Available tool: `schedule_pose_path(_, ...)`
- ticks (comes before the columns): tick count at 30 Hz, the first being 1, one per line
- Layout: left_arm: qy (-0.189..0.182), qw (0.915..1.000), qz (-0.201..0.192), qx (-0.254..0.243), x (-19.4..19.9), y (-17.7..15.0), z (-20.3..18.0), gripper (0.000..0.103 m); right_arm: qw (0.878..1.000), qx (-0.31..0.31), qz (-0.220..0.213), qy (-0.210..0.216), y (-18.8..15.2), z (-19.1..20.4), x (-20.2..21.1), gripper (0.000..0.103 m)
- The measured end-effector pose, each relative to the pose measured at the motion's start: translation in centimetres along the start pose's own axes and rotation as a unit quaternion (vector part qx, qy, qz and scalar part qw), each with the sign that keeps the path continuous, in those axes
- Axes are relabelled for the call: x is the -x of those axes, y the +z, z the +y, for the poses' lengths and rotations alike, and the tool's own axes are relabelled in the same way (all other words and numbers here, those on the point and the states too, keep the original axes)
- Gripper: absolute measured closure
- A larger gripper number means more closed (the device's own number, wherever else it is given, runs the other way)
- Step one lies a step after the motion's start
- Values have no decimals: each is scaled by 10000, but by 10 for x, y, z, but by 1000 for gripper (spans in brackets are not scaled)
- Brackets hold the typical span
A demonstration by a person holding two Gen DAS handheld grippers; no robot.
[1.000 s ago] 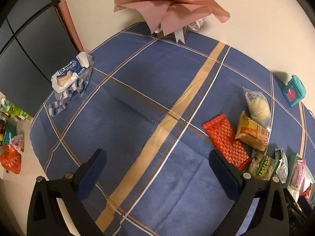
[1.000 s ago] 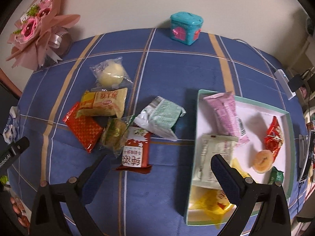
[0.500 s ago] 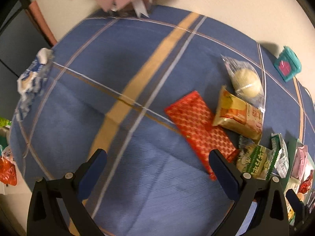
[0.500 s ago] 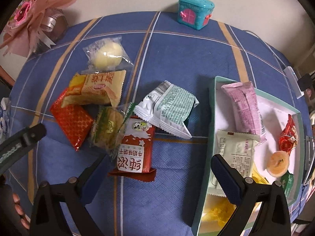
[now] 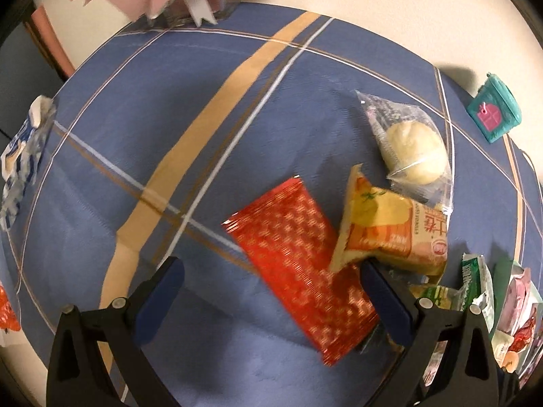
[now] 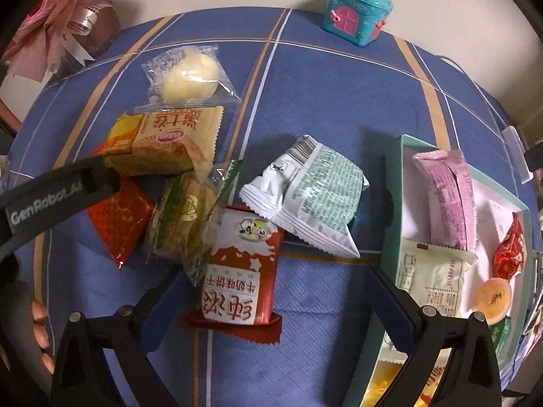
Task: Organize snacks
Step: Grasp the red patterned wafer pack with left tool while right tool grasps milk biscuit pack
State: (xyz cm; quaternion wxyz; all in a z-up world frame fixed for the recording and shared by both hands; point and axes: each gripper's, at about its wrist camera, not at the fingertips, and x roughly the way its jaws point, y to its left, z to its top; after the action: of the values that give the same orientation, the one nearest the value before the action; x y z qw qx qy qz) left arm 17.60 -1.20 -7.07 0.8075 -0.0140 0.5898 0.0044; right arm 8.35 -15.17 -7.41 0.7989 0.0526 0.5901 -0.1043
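Your left gripper (image 5: 268, 279) is nearest the red packet (image 5: 302, 271).
Jaws spread, empty; packet lies between them, long axis diagonal, beside the yellow packet (image 5: 390, 230).

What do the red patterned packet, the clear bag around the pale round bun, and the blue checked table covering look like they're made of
Red patterned snack packet: apparently glossy metallised plastic film, with shiny glints and crimped ends. Clear bag holding the pale round bun: thin transparent plastic, wrinkled and catching light. Blue checked tablecloth: likely woven fabric, matte, with visible weave and soft creases.
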Motion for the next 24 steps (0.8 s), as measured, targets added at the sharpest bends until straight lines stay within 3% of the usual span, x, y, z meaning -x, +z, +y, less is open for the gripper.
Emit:
schedule_pose_path(7, 133, 9996, 102, -221, -19, 6, -19, 0, 9999, 76, -11, -69, 4, 9, -12, 1)
schedule_pose_path(14, 184, 9996, 214, -62, -23, 9, -11, 2, 10000, 32, -50, -5, 7, 7, -16, 19)
schedule_pose_path(18, 98, 9997, 234, 47, -18, 8, -4, 18, 9999, 22, -90, 124, 7, 3, -13, 33)
schedule_pose_path(20, 105, 9997, 208, 38, -15, 9, -3, 31, 9998, 32, -98, 177, 7, 3, -13, 40)
schedule_pose_path(24, 59, 9997, 223, 48, -11, 6, -2, 41, 9995, 17, -94, 307, 5, 6, -10, 57)
